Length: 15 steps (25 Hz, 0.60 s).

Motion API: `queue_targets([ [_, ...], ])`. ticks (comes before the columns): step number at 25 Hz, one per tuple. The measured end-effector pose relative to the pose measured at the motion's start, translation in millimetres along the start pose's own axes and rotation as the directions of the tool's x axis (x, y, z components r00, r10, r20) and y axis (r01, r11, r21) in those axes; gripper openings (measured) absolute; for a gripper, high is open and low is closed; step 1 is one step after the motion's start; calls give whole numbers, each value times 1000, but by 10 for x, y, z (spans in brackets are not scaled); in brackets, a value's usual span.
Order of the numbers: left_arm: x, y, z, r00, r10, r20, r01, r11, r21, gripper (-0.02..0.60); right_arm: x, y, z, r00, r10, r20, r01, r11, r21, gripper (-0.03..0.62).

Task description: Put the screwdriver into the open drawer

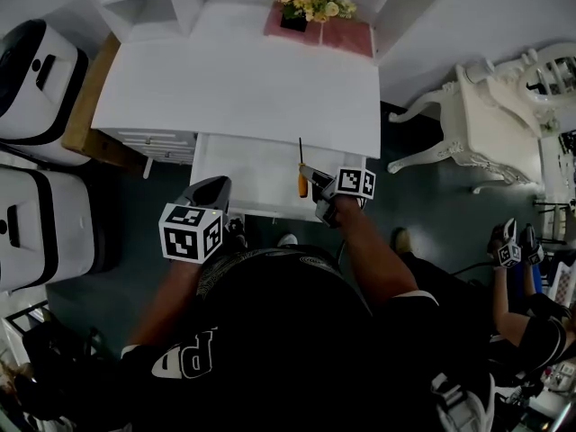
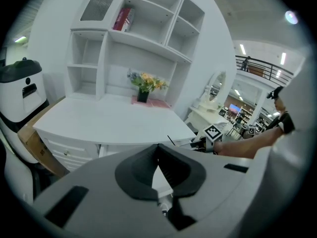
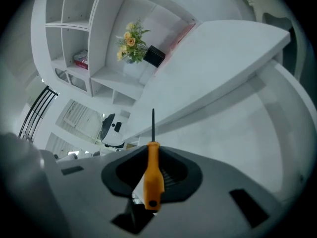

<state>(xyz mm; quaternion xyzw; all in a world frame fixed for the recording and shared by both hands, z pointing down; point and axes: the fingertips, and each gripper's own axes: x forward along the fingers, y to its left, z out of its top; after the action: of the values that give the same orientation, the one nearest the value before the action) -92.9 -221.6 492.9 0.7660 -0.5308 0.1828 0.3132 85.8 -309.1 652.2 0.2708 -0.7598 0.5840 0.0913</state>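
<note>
My right gripper [image 1: 315,184] is shut on the orange handle of the screwdriver [image 1: 301,176], over the right part of the open white drawer [image 1: 209,165]. In the right gripper view the screwdriver [image 3: 152,170] stands between the jaws of the gripper [image 3: 152,151], its thin black shaft pointing away over the drawer floor [image 3: 247,128]. My left gripper [image 1: 212,193] hangs at the drawer's front left corner. Its jaws [image 2: 158,150] meet at the tips with nothing between them. From there the right gripper's marker cube [image 2: 213,132] shows beside the desk.
The white desk top [image 1: 234,84] overhangs the drawer, with a flower pot [image 1: 295,9] on a pink mat at the back. White machines [image 1: 36,79] and a cardboard box stand left. A white chair [image 1: 490,120] and another person [image 1: 522,313] are to the right.
</note>
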Motion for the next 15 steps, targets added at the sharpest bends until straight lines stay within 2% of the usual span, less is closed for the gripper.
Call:
queue_targets([
  [15, -102, 224, -137, 999, 46, -1, -46, 998, -42, 11, 297, -221, -385, 991, -58, -121, 56, 998, -19, 75],
])
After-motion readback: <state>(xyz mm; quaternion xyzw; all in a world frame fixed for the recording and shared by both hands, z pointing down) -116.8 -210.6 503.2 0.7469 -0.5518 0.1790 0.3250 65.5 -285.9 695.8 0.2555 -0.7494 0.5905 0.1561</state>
